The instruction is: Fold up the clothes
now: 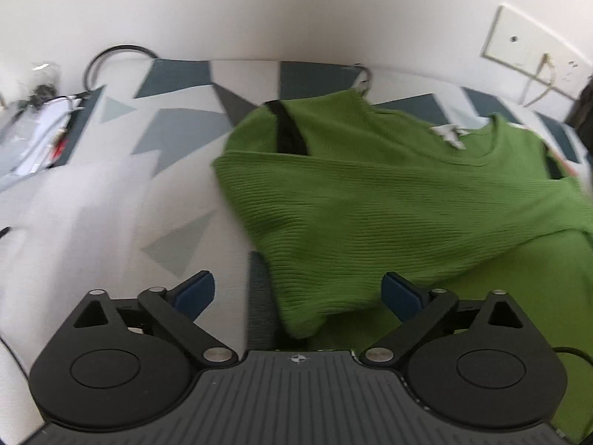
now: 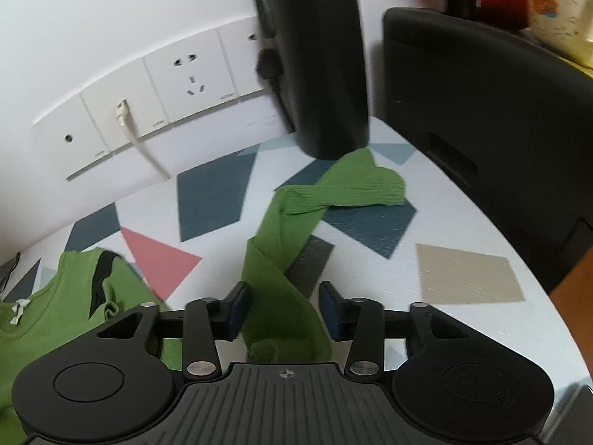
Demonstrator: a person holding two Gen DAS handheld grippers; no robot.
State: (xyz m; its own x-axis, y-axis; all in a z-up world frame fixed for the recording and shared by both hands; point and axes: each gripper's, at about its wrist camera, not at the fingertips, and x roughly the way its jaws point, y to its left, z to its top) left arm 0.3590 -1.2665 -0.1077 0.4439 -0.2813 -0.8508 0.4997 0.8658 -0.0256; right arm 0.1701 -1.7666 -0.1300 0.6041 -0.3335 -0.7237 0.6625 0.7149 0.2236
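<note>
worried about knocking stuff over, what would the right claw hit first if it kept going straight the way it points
The ribbed green sweater sleeve already lying between its pads; beyond that, probably the patterned tablecloth. The tall black bottle stands farther along, though depth is hard to judge.

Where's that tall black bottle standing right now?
In the right wrist view, the black bottle stands at the back of the patterned table, against the wall sockets, with the green sleeve's cuff lying at its base.

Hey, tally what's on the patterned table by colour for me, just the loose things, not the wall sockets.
Green: 1, the sweater, its sleeve stretched toward the bottle.
Black: 2, the bottle and the box beside it.
Clear or white: 1, a bag of cables.
Total: 4
</note>
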